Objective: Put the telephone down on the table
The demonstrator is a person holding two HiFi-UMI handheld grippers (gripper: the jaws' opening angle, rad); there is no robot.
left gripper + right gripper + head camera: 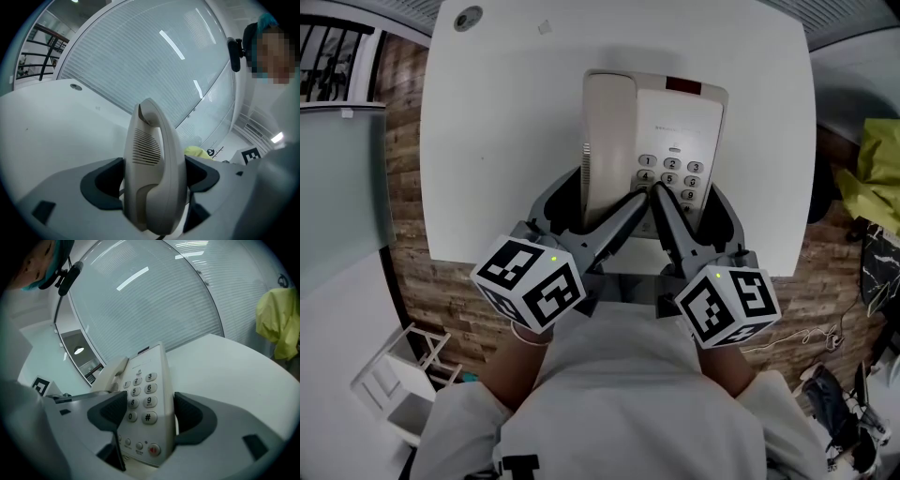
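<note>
A beige desk telephone with a keypad and a handset on its left side is held between both grippers over the white table. My left gripper is shut on the handset side; in the left gripper view the handset fills the gap between the jaws of that gripper. My right gripper is shut on the keypad side, and it shows in the head view too. I cannot tell whether the telephone's base touches the table.
A round grommet sits at the table's far left corner. A yellow-green cloth lies to the right of the table. A white rack stands on the wooden floor at lower left, and cables lie at lower right.
</note>
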